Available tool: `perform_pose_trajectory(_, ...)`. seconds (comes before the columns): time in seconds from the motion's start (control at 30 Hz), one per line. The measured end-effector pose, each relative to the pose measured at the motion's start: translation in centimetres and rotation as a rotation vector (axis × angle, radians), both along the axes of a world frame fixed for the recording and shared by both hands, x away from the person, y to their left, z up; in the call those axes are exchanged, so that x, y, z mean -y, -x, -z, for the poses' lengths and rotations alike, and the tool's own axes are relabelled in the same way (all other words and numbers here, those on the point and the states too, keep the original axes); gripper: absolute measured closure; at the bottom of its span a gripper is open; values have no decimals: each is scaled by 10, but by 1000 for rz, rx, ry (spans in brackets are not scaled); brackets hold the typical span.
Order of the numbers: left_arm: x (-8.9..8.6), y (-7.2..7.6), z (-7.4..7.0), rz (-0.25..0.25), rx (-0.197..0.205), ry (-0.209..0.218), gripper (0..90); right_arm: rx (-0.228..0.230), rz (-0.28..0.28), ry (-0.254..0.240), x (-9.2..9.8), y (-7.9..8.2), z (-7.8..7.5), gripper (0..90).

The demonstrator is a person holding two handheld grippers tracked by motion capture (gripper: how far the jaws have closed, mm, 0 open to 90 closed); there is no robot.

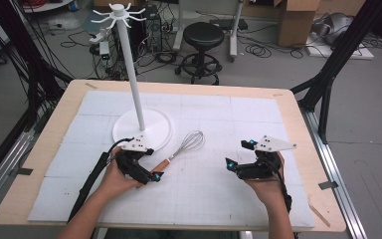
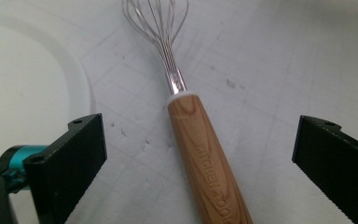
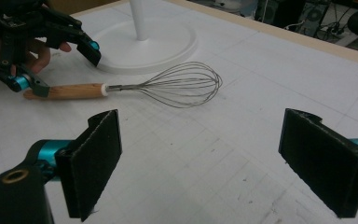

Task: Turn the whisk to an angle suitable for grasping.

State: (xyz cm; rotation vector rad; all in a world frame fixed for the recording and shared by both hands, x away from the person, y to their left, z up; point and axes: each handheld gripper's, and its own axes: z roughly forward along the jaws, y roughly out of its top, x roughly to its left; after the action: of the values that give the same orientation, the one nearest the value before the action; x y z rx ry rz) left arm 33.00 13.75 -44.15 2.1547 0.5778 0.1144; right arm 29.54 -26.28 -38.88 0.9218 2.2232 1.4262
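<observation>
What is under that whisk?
The whisk lies flat on the white gridded mat, between the open left gripper. The mat covers most of the wooden table.

My whisk [image 2: 205, 154] had a warm brown wood-grain handle with lettering pressed into it, a thin white collar, and shiny silver wires. The mat [image 1: 238, 124] under it was white with a faint grey grid and a few dark specks. My left gripper [image 2: 199, 154] was black with 2 ribbed black pads and a teal bit near the joint, and my right gripper [image 3: 216, 163] matched, teal accents too. The stand [image 1: 142, 130] was plain white, the table [image 1: 298, 129] edge pale wood.
</observation>
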Motion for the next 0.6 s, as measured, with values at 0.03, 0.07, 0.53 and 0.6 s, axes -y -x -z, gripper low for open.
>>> perform_pose_trajectory(0.03,1,1,1,1,0,-11,35,2,-3,4,0,-1,0,118)
perform_pose_trajectory(0.07,1,2,3,8,1,-35,35,3,-3,5,0,-1,0,118)
perform_pose_trajectory(0.53,1,5,3,5,39,-108,393,-7,2,43,-4,1,3,119)
perform_pose_trajectory(0.6,2,7,2,19,51,-115,435,-4,1,44,-4,1,3,119)
